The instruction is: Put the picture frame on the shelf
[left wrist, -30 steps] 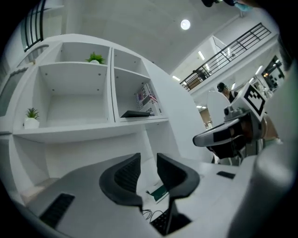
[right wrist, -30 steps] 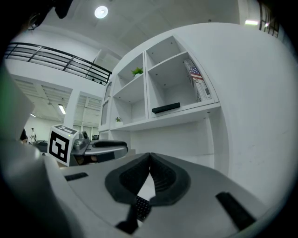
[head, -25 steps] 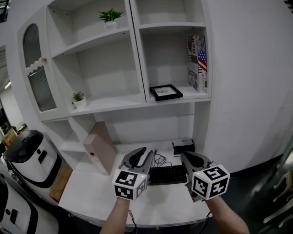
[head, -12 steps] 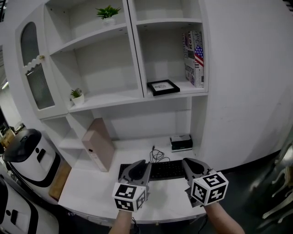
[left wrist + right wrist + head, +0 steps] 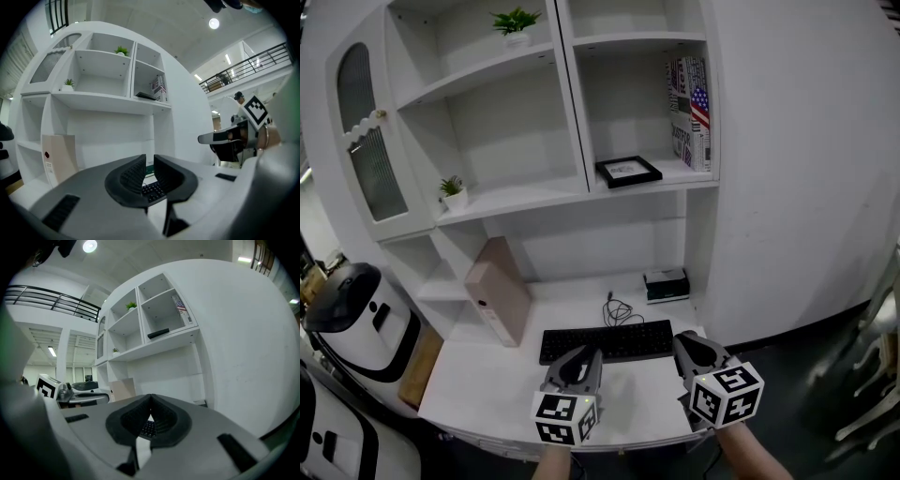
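Head view: frame lies on the shelf. Left tongs barely apart, right tongs together, both empty.

No word, number or brand can be read in any view. Far right on the shelf, the upright box bears a stars-and-stripes print with large lettering, too small to make out. The picture frame to its left holds a pale print, illegible. The tan box on the desk carries a small red sticker, unreadable. The keyboard legends are blurred.
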Available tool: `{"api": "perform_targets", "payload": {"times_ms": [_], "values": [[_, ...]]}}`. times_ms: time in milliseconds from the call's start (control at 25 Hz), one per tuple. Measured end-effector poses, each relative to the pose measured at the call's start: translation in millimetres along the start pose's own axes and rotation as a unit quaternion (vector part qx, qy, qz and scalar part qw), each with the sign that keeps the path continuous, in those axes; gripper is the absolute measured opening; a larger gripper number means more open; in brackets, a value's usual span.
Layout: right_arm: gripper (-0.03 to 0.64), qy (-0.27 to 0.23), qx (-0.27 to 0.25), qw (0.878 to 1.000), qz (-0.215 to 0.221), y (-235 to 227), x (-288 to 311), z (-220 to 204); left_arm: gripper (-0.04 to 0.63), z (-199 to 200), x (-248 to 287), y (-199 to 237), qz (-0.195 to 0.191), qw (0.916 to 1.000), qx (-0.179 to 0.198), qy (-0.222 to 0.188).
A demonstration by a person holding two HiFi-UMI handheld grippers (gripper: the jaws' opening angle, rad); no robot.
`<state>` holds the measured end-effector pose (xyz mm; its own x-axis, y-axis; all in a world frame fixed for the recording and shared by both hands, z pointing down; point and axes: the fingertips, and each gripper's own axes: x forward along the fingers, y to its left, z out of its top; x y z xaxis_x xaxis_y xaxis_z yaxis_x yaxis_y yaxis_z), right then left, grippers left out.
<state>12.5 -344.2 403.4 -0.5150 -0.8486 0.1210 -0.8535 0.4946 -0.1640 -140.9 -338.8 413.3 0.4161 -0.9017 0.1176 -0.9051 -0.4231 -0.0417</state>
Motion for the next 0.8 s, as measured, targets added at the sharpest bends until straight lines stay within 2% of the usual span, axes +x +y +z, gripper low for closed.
{"api": "perform_targets", "payload": {"times_ms": [800], "values": [[0.0,0.026,0.007,1.0,-0.008,2,-5,-32,0.052,-36,-11,-2,0.002,0.999,-0.036,0.025]]}}
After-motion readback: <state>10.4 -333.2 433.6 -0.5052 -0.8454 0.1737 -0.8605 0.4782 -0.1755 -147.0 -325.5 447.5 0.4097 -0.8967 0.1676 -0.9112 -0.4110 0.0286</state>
